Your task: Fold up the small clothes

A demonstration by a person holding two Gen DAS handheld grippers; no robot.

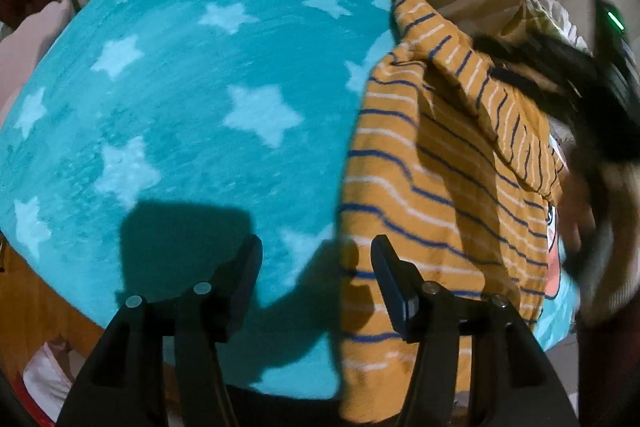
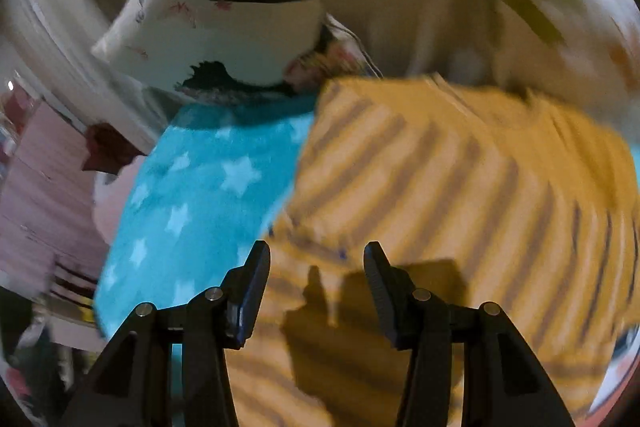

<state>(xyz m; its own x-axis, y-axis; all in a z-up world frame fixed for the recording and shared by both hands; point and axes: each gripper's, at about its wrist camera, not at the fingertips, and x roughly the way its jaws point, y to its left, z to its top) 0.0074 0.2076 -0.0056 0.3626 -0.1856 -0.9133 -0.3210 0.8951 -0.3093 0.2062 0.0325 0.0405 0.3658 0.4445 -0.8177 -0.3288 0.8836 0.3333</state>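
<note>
- Blanket (image 1: 180,99) first, since it carries your garment: teal fleece with pale stars, spread wide, its far edge running under a white pillow (image 2: 224,27) with black markings.
- Your mustard shirt (image 1: 440,195), striped in navy and white, lies along the blanket's right edge; one flap is raised and folded over toward its middle, and a light printed patch shows at the shirt's right side.
- In the right wrist view the same shirt (image 2: 460,187) is blurred, covering the blanket's (image 2: 192,195) right side up to the pillow end.
- Your right gripper (image 2: 316,279) hovers over the shirt with jaws apart and nothing between them; its shadow falls on the cloth.
- Your left gripper (image 1: 316,267) sits at the blanket's near edge, jaws apart and empty, straddling the shirt's left border.
</note>
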